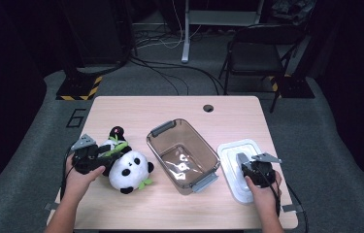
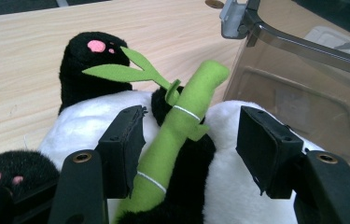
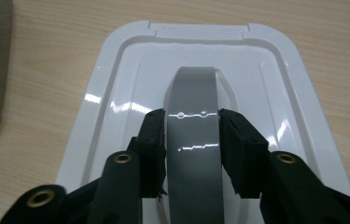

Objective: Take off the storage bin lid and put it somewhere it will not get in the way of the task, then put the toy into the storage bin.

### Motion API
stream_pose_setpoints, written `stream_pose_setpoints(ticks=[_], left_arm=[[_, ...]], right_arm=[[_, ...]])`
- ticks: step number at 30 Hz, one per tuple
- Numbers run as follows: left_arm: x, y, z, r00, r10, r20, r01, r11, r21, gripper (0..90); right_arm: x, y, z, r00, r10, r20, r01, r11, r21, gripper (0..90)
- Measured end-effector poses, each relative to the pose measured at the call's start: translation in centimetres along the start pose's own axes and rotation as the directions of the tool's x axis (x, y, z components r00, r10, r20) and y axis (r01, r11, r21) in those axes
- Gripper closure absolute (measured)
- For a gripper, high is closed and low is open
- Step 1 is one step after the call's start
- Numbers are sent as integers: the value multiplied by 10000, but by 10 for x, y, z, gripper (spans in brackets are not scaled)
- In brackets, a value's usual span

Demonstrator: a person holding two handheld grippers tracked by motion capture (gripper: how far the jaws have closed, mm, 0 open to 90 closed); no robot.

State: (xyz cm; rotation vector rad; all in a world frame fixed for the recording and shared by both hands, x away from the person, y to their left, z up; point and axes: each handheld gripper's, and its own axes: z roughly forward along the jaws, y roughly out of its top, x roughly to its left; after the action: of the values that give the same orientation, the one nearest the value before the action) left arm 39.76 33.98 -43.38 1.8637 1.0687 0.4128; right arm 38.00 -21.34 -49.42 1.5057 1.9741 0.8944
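Plush panda (image 1: 128,171), black-and-white, pink ear patches, green felt bamboo (image 2: 177,140), left gripper (image 2: 191,149) released astride it, right gripper (image 3: 192,149) flanking white lid's (image 3: 116,107) grey handle (image 3: 193,140), grip unclear.

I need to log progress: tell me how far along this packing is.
Done: the white lid is off, flat on the table beside the empty bin. In hand: the left gripper straddles the panda plush, pads not pressing; the right gripper flanks the lid's grey handle. Left: likely panda in, lid on.

High view overhead, gripper views close, sharing bin (image 1: 183,154)
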Motion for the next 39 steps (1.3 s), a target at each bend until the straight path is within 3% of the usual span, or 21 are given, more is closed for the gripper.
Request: stream_pose_setpoints(ticks=[7, 16, 21, 25, 32, 39], left_arm=[[1, 10, 11, 9999, 114, -3, -114, 9999, 84, 413], [3, 11, 31, 9996, 258, -73, -254, 9986, 457, 425], [-1, 9, 34, 9953, 874, -422, -842, 9938, 729, 509], [0, 5, 35, 9940, 953, -528, -915, 9933, 706, 601], [0, 2, 31, 9954, 817, -493, -788, 9952, 575, 692], [1, 2, 25, 9970, 555, -542, -532, 9977, 430, 716]], right_arm=[[2, 1, -2, 10000, -68, -7, 68, 9999, -96, 519], [6, 3, -7, 10000, -95, -10, 94, 9991, -420, 514], [6, 4, -10, 10000, -92, 4, 93, 9985, -547, 514], [5, 4, -12, 9999, -106, 13, 107, 9977, -665, 514], [5, 7, -18, 10000, -20, 38, 23, 9960, -891, 504], [12, 14, -24, 9992, -386, 32, 387, 9946, -965, 473]])
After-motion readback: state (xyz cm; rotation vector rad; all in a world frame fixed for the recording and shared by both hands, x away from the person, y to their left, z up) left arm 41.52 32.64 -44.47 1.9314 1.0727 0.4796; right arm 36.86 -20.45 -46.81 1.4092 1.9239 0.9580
